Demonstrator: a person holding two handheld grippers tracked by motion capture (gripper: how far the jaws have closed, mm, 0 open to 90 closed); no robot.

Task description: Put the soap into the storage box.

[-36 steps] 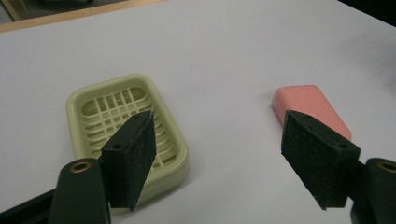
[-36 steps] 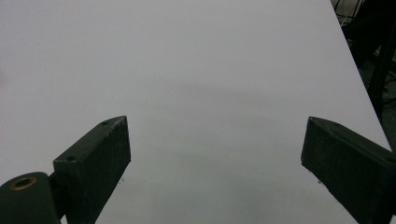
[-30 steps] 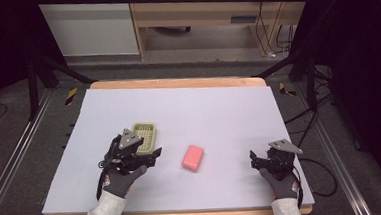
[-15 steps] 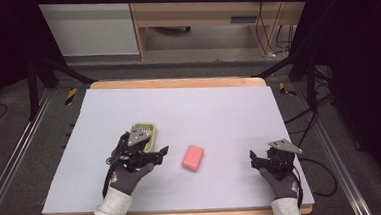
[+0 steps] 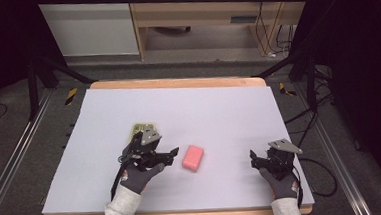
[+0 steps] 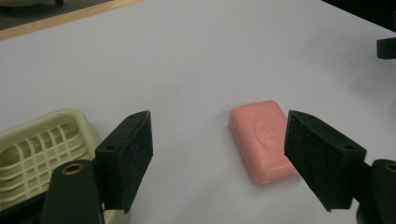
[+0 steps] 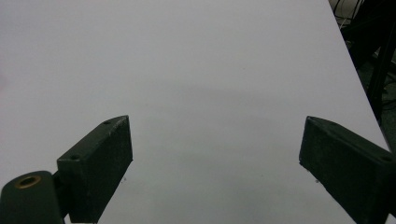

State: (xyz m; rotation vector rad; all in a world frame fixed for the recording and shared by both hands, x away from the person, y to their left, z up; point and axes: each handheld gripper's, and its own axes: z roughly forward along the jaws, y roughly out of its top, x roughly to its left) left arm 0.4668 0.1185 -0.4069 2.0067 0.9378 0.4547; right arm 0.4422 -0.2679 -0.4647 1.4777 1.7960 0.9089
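- On the bench (image 5: 218,106), a pale lilac sheet covered nearly the whole top, with a wooden edge showing along the far and near sides.
- Near the middle of that sheet lay a pink bar of soap (image 5: 193,157), flat, with a stamped mark on its upper face visible in the left gripper view (image 6: 264,138).
- To the soap's left sat a pale yellow-green soap dish (image 5: 143,128) with a slotted grid floor (image 6: 32,154); soap and dish were apart, not touching.
- The left gripper (image 5: 167,154) was held low in a gloved hand (image 5: 137,173), partly over the dish in the high view, its 2 jaws pointing toward the soap.
- Its jaws stood released and wide apart (image 6: 217,158), grasping nothing; in its own view the soap lay ahead between them, nearer the right-side jaw.
- The right gripper (image 5: 256,159) rested near the bench's right front corner, well apart from the soap, in another gloved hand (image 5: 282,178).
- Its jaws were likewise released (image 7: 215,168), with bare sheet between them.
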